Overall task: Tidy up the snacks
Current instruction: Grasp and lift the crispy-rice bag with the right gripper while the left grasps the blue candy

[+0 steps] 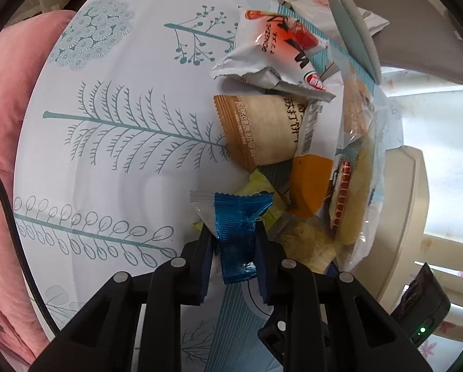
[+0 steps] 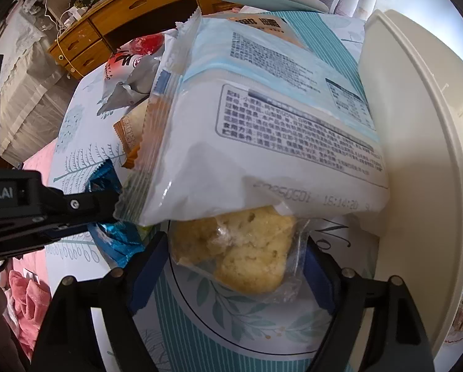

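Left wrist view: left gripper (image 1: 235, 241) has its fingers pinched tight on the crinkled blue foil snack packet (image 1: 239, 226) at the pile's near edge, the easiest piece to lift clear; right gripper (image 2: 236, 266) straddles the clear-wrapped yellow cake (image 2: 234, 248), fingers wide, not gripping it.
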A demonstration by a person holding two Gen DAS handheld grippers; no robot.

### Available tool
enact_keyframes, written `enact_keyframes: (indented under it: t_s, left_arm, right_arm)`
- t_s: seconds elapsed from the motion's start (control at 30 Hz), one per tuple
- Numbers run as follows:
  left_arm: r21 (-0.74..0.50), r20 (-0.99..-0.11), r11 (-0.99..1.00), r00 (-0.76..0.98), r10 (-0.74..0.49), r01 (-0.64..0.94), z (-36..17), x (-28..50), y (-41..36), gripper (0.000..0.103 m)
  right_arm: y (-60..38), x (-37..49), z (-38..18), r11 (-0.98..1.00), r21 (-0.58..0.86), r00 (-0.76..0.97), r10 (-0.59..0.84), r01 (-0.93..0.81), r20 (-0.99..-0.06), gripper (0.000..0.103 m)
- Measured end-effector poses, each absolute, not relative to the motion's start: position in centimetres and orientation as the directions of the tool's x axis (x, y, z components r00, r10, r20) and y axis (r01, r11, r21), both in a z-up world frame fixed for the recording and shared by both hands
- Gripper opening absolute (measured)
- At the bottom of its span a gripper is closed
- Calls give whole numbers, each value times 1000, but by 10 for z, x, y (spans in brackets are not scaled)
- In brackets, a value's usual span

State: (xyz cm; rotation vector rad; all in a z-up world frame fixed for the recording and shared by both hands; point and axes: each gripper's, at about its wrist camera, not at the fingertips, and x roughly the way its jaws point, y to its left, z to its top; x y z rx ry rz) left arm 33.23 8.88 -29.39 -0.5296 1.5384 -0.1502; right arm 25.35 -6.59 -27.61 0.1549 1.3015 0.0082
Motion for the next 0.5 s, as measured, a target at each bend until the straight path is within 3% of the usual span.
enact_keyframes:
  t_s: [0.13,0.5]
  left_arm:
    - [-429,-902,870,68,-425,-243,-286,324,103,21]
    - [-430,-903,863,115,-415,-264,-266,297,137,21]
  right_arm:
    - [-67,253,-273,991,113,266,90,72,-960,72]
    - [-61,247,-271,985,152,197,133,85,-971,70]
